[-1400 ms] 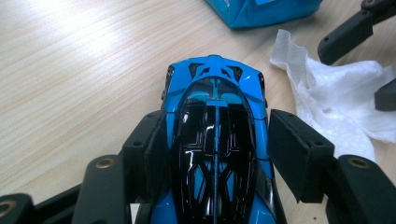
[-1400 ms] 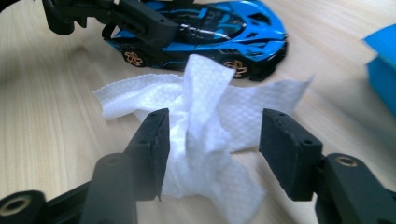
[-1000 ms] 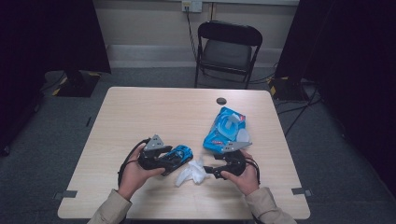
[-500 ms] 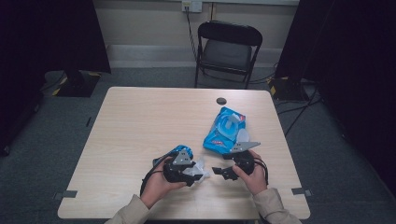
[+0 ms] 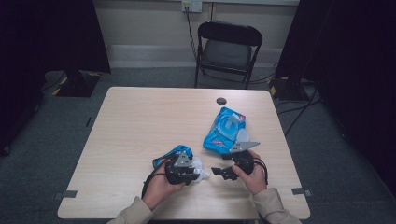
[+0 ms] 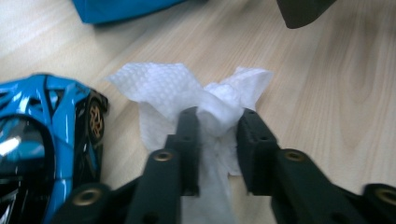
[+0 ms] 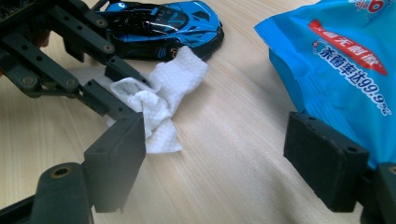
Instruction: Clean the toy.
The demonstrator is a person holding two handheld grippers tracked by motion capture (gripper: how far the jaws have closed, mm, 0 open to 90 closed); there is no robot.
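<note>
While my left tool (image 6: 215, 119) has just been closing on the crumpled white wipe (image 6: 205, 100), the wipe sits on the worktop (image 5: 140, 126) right beside the blue toy car (image 6: 42, 140). My right tool (image 7: 212, 158) waits wide open, holding nothing, farther from the car.

blue wipes pack (image 7: 345, 70), "99.9%" (Chinese print)
</note>
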